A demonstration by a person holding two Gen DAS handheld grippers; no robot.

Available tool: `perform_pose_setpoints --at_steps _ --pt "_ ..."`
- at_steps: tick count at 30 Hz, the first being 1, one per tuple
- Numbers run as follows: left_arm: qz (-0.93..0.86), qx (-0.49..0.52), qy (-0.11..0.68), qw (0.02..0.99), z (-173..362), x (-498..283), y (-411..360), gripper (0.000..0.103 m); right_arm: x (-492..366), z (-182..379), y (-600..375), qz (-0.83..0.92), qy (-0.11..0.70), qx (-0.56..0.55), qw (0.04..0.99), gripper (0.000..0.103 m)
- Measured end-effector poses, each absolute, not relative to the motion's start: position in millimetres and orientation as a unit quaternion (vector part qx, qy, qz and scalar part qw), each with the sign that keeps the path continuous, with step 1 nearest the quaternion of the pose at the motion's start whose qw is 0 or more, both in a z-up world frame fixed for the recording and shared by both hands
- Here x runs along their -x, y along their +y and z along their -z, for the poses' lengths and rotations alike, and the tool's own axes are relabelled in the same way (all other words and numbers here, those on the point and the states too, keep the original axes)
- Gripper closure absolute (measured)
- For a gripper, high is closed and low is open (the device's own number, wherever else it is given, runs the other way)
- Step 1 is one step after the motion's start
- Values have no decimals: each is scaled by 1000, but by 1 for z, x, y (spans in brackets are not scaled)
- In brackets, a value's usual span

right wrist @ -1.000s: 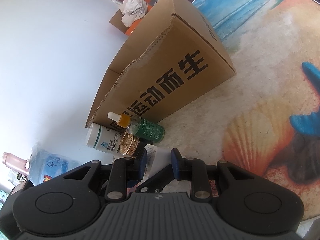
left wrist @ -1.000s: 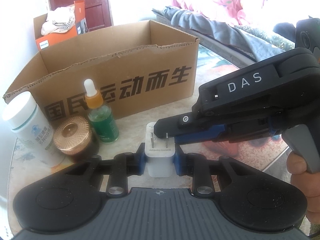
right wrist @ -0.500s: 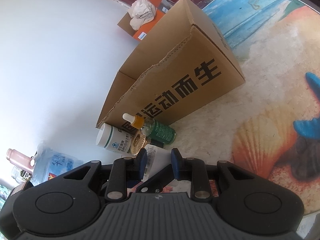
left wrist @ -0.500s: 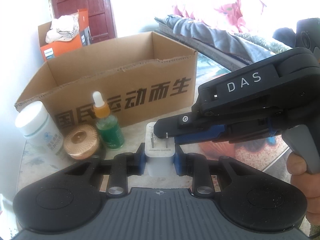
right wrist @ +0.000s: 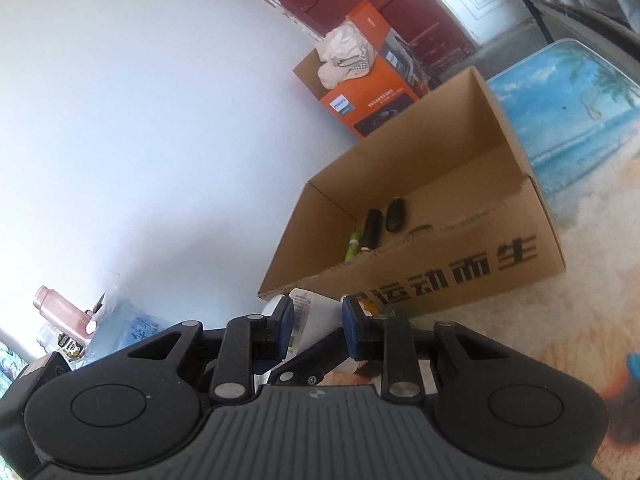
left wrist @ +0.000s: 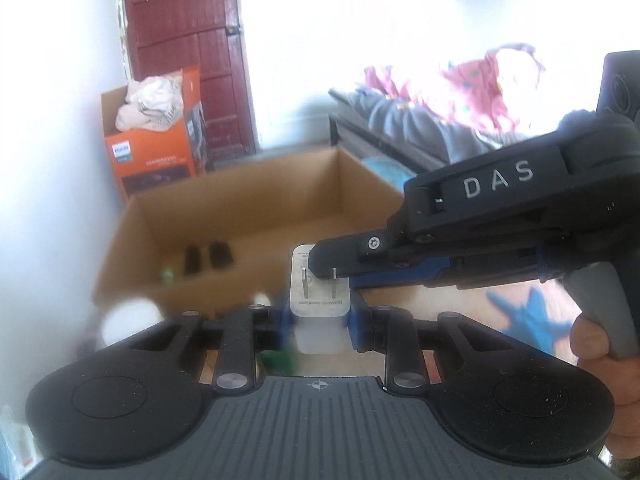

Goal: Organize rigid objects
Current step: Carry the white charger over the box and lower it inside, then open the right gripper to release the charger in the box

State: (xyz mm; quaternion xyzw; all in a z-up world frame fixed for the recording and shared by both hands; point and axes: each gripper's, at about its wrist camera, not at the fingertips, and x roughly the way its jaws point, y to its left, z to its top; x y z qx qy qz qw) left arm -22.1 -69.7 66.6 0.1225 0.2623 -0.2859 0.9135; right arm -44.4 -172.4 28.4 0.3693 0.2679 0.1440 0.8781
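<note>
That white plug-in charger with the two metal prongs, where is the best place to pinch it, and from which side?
Grip the white charger block across its two flat side faces, below the prongs, coming from its base end. Those faces are parallel and smooth, so the pads sit flush, as the left gripper shows. The prongs are thin and stick out, so leave them free.

left view is motion-blurred: white bottle [left wrist: 130,316] and green bottle [left wrist: 280,360] by the carton [left wrist: 248,208] are just smears, carton contents [left wrist: 208,258] read only as dark blobs. charger [left wrist: 319,300] label unreadable, its lower body hidden between the left tongs [left wrist: 320,322]. right tongs [right wrist: 316,322] cover most of the charger in their own view. window side blown out white, hand [left wrist: 604,344] cut by frame edge
</note>
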Motion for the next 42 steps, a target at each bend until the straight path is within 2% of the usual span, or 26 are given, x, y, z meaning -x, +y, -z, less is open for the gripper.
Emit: perform_pose_setpoints --at_steps 7,13,30,42 --pt "287 -104 261 916 -96 -23 -74 77 4 -65 -178 -162 255 -353 886 74" --pt "279 -116 288 909 -100 -69 -90 77 -47 -76 -192 -161 277 -340 884 74" --pt "221 -105 458 855 -47 -198 -129 77 -193 -12 -221 -126 414 -336 837 73" --pt "193 -106 496 840 -26 -233 -142 76 -239 13 -220 -114 447 -309 832 73"
